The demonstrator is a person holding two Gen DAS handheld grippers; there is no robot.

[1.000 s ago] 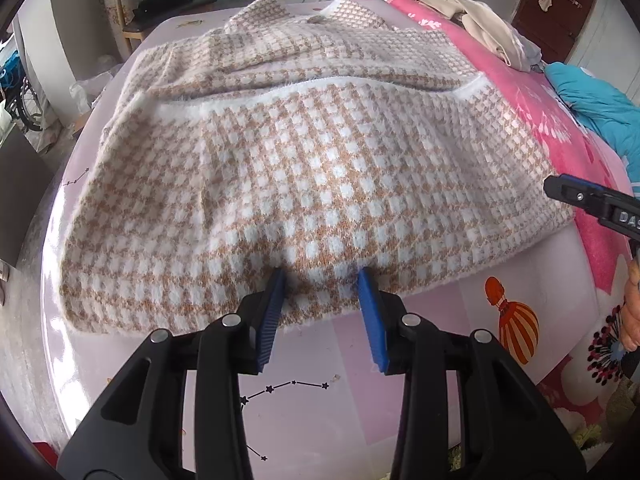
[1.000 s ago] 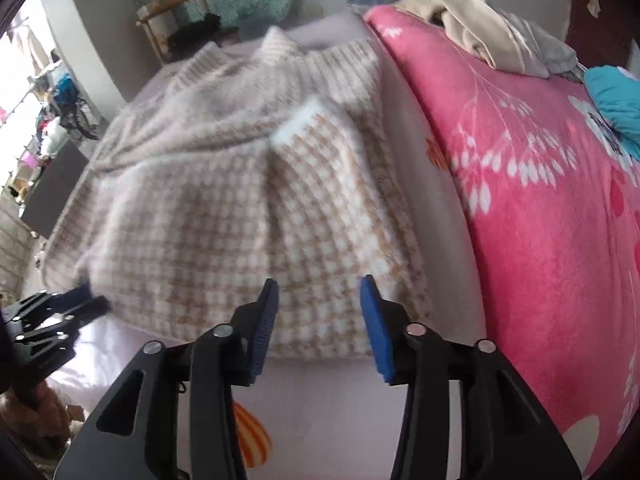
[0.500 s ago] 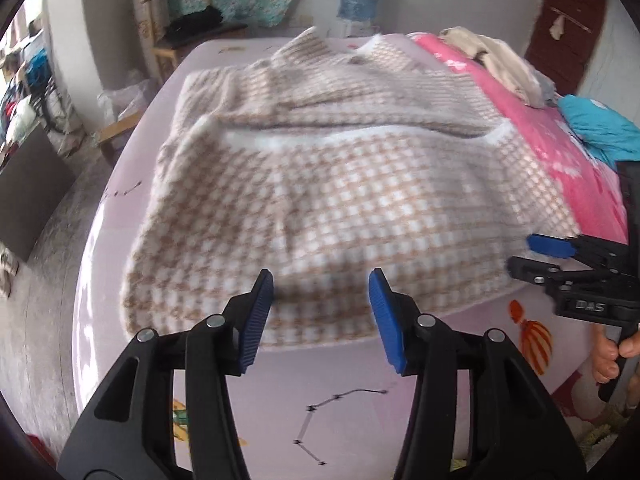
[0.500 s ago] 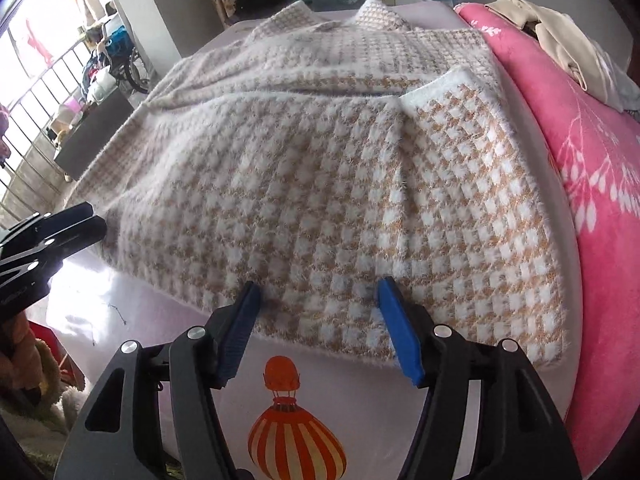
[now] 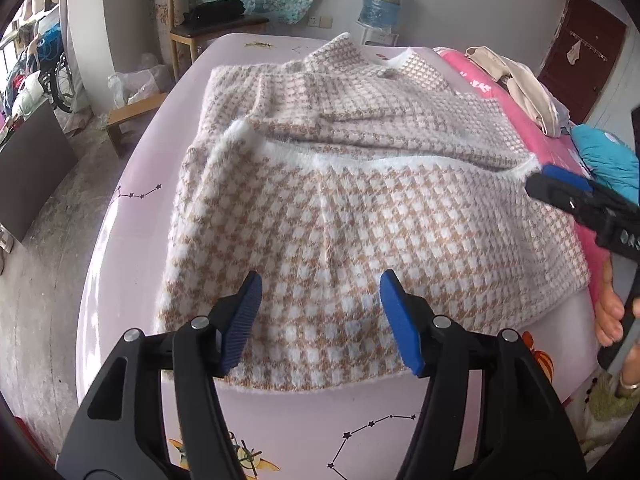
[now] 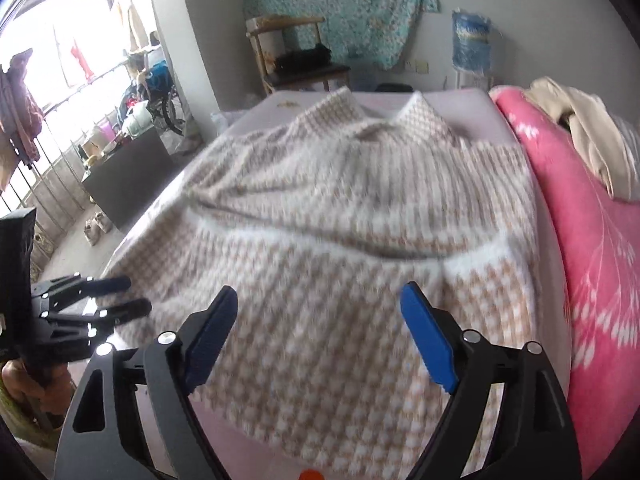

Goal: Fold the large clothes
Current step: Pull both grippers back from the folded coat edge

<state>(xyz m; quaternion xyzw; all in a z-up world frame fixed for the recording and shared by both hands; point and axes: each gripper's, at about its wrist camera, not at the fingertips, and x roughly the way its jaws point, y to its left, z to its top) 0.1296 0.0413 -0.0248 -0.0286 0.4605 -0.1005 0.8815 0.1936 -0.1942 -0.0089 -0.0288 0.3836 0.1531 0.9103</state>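
On the bed (image 5: 132, 208), in the left wrist view, the sweater (image 5: 360, 208) lies spread with its lower half folded up, the white hem running across its middle. The left gripper (image 5: 320, 312) hangs over the near fold edge, jaws apart and empty; they have just been opening, wider than a second ago, when the pads stood close together at the fabric's edge. The view now sits farther back, so more of the lilac sheet shows below the sweater. The right gripper (image 5: 568, 196) reaches in from the right by the hem's end, higher in the view than a second ago; from this side I cannot tell its gap. A hand (image 5: 612, 312) shows below it.

In the right wrist view, blurred, the right gripper (image 6: 320, 340) is spread wide over the sweater (image 6: 340, 240) with nothing between the pads; its jaws have just been opening, far wider than before. The left gripper (image 6: 132, 296) shows at the left edge, parted. A pink blanket (image 6: 592, 264) lies to the right.
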